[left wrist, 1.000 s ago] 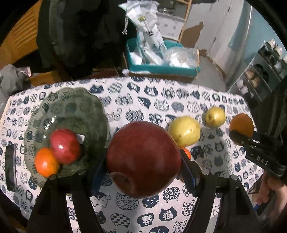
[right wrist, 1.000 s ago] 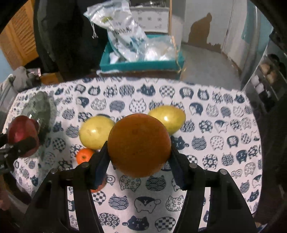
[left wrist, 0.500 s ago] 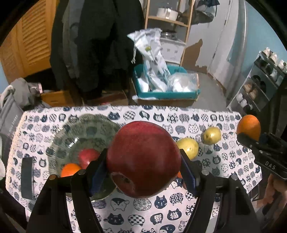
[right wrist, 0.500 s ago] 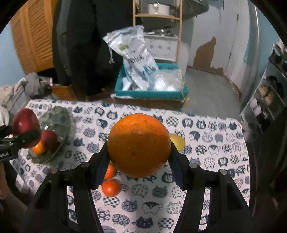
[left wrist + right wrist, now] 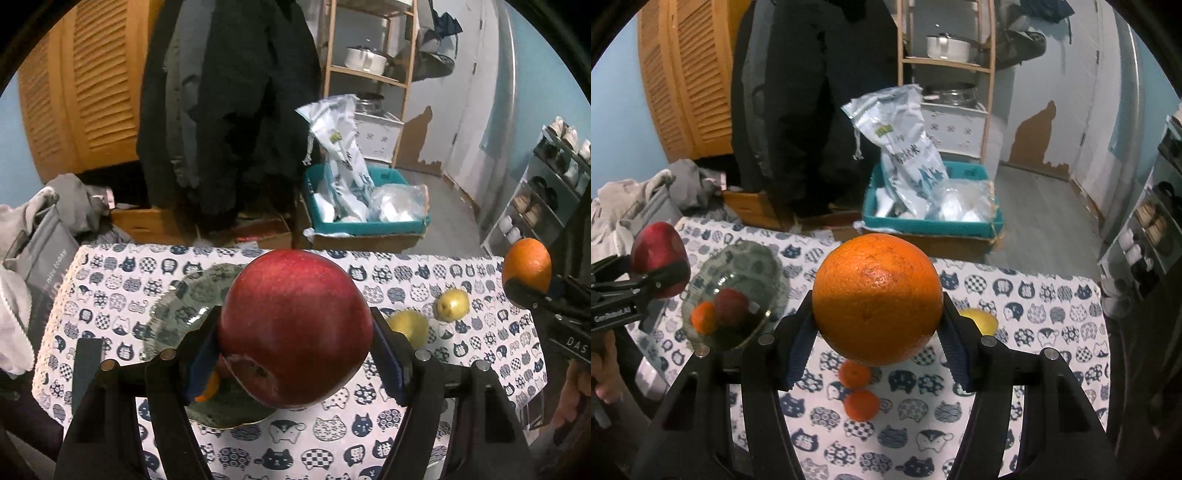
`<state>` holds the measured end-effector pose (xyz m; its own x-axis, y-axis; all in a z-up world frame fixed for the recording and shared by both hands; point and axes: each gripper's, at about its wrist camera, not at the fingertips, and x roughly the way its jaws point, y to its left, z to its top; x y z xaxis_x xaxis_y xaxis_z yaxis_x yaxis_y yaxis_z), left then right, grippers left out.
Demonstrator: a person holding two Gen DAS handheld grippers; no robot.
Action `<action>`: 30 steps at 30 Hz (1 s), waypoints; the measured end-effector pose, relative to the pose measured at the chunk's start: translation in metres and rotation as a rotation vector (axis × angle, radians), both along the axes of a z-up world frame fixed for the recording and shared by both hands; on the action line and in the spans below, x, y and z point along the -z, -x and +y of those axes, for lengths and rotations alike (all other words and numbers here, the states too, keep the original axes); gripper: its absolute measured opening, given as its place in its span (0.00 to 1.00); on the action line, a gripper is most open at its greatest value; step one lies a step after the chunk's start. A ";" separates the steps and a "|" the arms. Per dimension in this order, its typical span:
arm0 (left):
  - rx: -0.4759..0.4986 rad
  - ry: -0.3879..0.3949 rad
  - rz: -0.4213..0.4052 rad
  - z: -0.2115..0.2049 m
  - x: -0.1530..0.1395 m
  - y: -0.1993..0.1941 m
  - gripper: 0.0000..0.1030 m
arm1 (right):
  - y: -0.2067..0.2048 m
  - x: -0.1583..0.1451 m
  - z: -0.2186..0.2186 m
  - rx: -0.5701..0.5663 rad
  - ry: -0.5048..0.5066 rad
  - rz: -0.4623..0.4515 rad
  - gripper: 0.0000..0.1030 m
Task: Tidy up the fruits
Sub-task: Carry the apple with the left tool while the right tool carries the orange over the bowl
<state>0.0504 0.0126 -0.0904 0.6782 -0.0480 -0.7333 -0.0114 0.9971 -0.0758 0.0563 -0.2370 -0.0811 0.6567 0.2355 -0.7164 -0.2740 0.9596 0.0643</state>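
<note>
My left gripper (image 5: 295, 343) is shut on a large red apple (image 5: 295, 325), held high above the glass plate (image 5: 177, 306). My right gripper (image 5: 877, 321) is shut on a large orange (image 5: 877, 299), held high over the table. The plate (image 5: 757, 258) holds a small red apple (image 5: 731, 301) and a small orange (image 5: 703, 317). Two tangerines (image 5: 854, 373) (image 5: 861, 405) lie on the cat-print tablecloth (image 5: 1034, 321) below the right gripper. Two yellow fruits (image 5: 408, 326) (image 5: 452, 304) lie right of the plate. The orange in the right gripper shows at the left wrist view's right edge (image 5: 526, 266).
Beyond the table's far edge stand a teal bin (image 5: 934, 218) with plastic bags, a wooden shelf (image 5: 945, 66) with pots, hanging dark coats (image 5: 229, 103) and a louvred door. Grey bags and cloth (image 5: 40, 236) lie off the left end. A shoe rack (image 5: 554, 184) stands at the right.
Both grippers have risen well above the table with their fruit still held. The table and plate look smaller and farther, and more of the room shows.
</note>
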 end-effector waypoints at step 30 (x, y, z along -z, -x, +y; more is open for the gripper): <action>-0.195 -0.034 0.038 0.121 0.023 -0.006 0.73 | -0.048 0.005 0.146 -0.213 -0.017 0.063 0.60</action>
<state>0.0566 0.1340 -0.1132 0.6442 0.1071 -0.7573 -0.2068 0.9777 -0.0376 0.1038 -0.0910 -0.0862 0.5450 0.3765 -0.7492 -0.4653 0.8791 0.1033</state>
